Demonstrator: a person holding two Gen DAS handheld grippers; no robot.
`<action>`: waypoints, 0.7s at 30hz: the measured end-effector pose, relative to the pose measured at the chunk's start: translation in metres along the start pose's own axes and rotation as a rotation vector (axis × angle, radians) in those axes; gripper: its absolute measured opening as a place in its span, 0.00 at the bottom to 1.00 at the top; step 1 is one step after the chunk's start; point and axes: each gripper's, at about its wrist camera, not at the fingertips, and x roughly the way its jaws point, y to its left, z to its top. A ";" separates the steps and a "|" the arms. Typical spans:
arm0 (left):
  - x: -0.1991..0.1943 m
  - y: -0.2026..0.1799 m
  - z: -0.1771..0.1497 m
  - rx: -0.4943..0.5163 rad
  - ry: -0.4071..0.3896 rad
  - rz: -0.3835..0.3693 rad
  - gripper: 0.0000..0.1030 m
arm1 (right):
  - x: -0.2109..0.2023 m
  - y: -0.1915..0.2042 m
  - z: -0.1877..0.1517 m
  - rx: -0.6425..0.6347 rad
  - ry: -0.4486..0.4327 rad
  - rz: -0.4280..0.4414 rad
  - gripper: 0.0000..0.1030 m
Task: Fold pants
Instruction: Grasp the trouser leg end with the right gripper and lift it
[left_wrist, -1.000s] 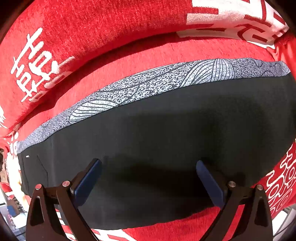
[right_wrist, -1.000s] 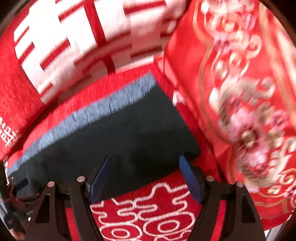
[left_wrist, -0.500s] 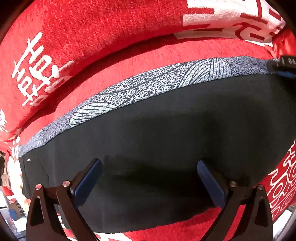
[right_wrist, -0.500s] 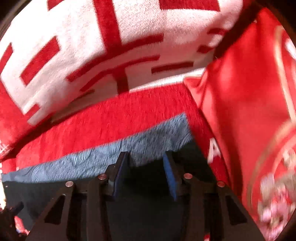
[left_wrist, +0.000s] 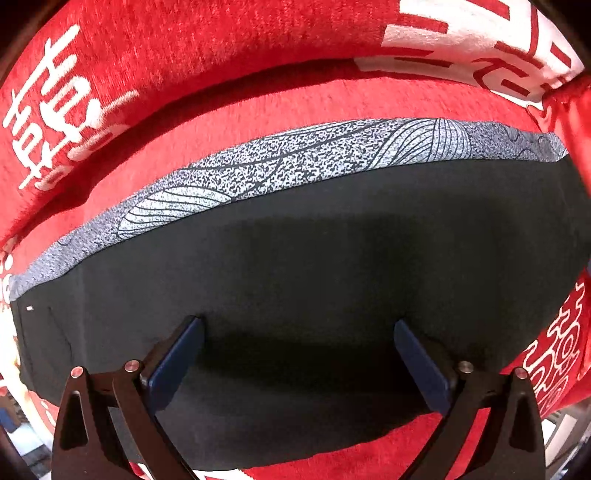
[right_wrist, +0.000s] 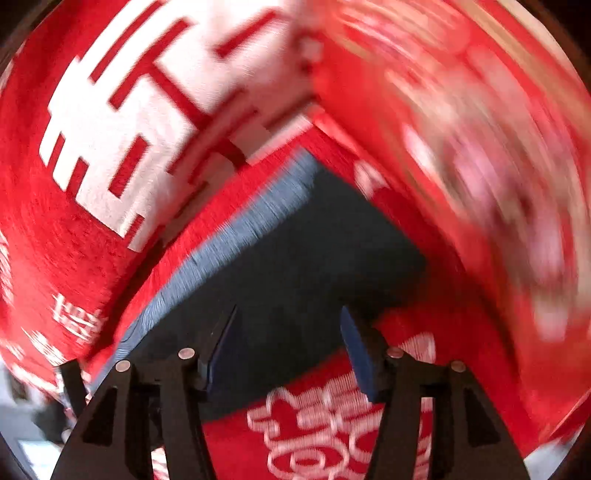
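Observation:
The black pants (left_wrist: 295, 266) lie flat on a red sofa seat, with a grey patterned band (left_wrist: 280, 166) along their far edge. My left gripper (left_wrist: 297, 332) is open and empty, just above the near middle of the pants. In the blurred right wrist view the pants' right end (right_wrist: 310, 251) and its grey band (right_wrist: 240, 236) show. My right gripper (right_wrist: 290, 325) is open and empty over the pants' near right corner.
The red seat cover (left_wrist: 258, 122) has white characters on the backrest (left_wrist: 55, 110). A red embroidered cushion (right_wrist: 480, 166) stands right of the pants. White knot patterns mark the seat's front (right_wrist: 325, 424).
My right gripper pulled back from the pants' far right corner toward the near edge and opened wider; its view is motion-blurred. My left gripper barely moved.

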 end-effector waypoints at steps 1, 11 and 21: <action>-0.001 -0.001 0.000 0.000 -0.007 0.009 1.00 | 0.000 -0.010 -0.007 0.044 -0.002 0.020 0.58; -0.005 -0.002 -0.008 -0.006 -0.042 0.048 1.00 | 0.010 -0.058 -0.015 0.254 -0.128 0.228 0.58; -0.012 -0.018 -0.008 0.011 -0.060 0.062 0.99 | 0.038 -0.033 0.010 0.176 -0.191 0.329 0.65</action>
